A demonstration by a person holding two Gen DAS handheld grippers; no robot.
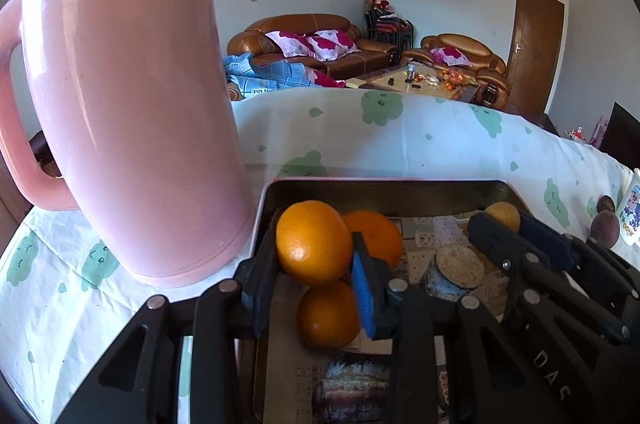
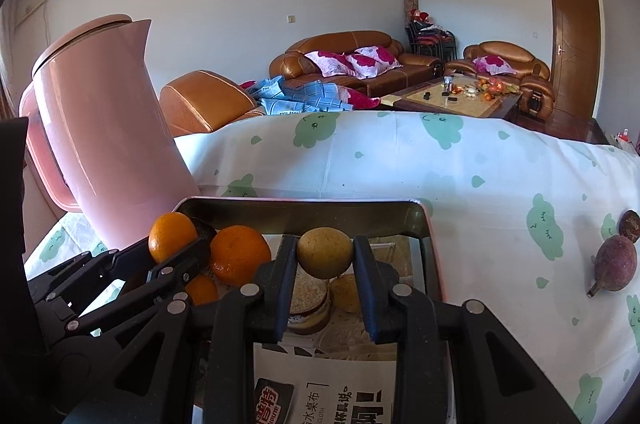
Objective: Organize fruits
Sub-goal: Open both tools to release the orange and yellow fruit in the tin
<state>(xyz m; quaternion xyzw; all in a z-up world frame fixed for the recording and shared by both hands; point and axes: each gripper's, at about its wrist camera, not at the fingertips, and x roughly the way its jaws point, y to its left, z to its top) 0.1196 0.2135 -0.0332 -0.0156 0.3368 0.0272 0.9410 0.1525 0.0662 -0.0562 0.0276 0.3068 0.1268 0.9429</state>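
Observation:
My left gripper point(image 1: 314, 264) is shut on an orange point(image 1: 314, 242) and holds it above a metal tin tray point(image 1: 384, 183). Two more oranges lie in the tray, one behind point(image 1: 378, 236) and one below point(image 1: 328, 314) the held one. My right gripper point(image 2: 325, 258) is shut on a yellow-brown round fruit point(image 2: 325, 252) over the right half of the same tray point(image 2: 300, 201). A similar yellow fruit point(image 2: 346, 292) rests in the tray beneath it. Seen from the right wrist, the left gripper point(image 2: 180, 244) and its orange point(image 2: 172, 236) are at the left.
A tall pink kettle point(image 1: 132, 103) stands close to the tray's left side. Two purple passion fruits point(image 2: 616, 264) lie on the white cloth with green clouds point(image 2: 460, 183), right of the tray. A printed cup point(image 1: 632, 212) stands at the right edge. Round crackers point(image 1: 458, 264) and paper lie in the tray.

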